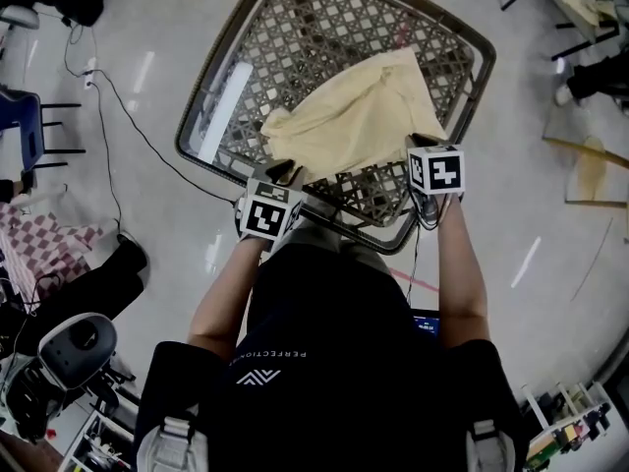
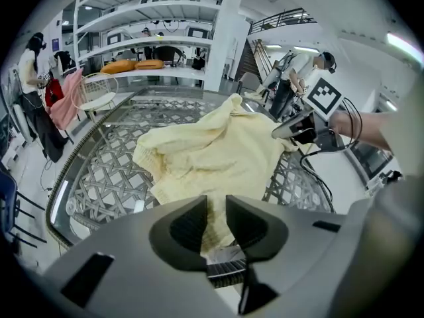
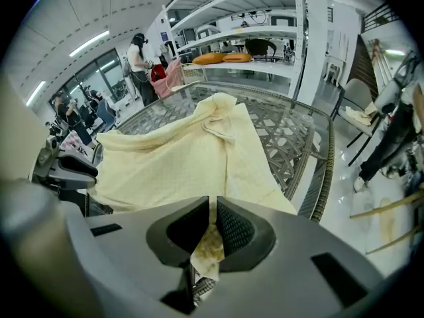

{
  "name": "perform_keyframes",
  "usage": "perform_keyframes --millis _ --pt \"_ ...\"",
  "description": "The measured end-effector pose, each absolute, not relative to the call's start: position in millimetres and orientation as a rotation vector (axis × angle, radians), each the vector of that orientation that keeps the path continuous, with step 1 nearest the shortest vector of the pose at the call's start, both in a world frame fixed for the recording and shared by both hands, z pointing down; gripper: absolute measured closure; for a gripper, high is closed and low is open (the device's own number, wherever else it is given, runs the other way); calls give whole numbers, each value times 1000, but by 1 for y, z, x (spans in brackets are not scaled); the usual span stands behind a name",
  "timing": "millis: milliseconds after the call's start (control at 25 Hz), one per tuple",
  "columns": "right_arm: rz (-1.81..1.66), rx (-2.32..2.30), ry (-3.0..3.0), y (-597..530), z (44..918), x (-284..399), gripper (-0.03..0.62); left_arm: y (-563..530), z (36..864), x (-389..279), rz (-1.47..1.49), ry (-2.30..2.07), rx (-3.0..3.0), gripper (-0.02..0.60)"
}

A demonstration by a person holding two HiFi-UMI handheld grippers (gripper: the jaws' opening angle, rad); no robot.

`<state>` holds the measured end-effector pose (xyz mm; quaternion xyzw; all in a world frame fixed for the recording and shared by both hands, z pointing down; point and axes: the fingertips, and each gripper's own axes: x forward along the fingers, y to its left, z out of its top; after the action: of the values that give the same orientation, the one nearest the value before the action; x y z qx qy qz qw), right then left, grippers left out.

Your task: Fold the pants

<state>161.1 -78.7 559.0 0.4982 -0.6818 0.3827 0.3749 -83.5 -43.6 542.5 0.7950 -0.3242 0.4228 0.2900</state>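
- Pants [image 1: 354, 116], pale yellow, lay rumpled on the near-right part of the woven tabletop [image 1: 314, 28], with their near edge close to the rim on the person's side.
- Right tongs [image 3: 212, 230] were pinched tight on a bit of the near hem, and cloth poked out below the jaws. Left tongs [image 2: 213, 222] had a narrow gap with the fabric edge sitting in it, but didn't look clamped down.
- Biggest risk imo was lifting before the left side really bit. Only one corner would come up, and the pants would dangle off the right tongs and bunch up even worse.
- Cloth was wrinkly and doubled where the left tongs sat, so they could've caught just one layer, and the fold would come out crooked.
- That top looked kinda slick, so a hard drag could've slid the whole thing over the rim.
- Around it were a cable [image 1: 118, 96] trailing over the floor, a blue chair [image 1: 20, 131] at the left, and shelving [image 2: 152, 42] further back. None of it was between the tongs and the pants.
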Motion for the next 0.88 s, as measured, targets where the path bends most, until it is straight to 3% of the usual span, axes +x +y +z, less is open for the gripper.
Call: perform_keyframes --millis 880 --pt "905 1427 -1757 -61 539 186 545 35 547 -62 1152 -742 2136 495"
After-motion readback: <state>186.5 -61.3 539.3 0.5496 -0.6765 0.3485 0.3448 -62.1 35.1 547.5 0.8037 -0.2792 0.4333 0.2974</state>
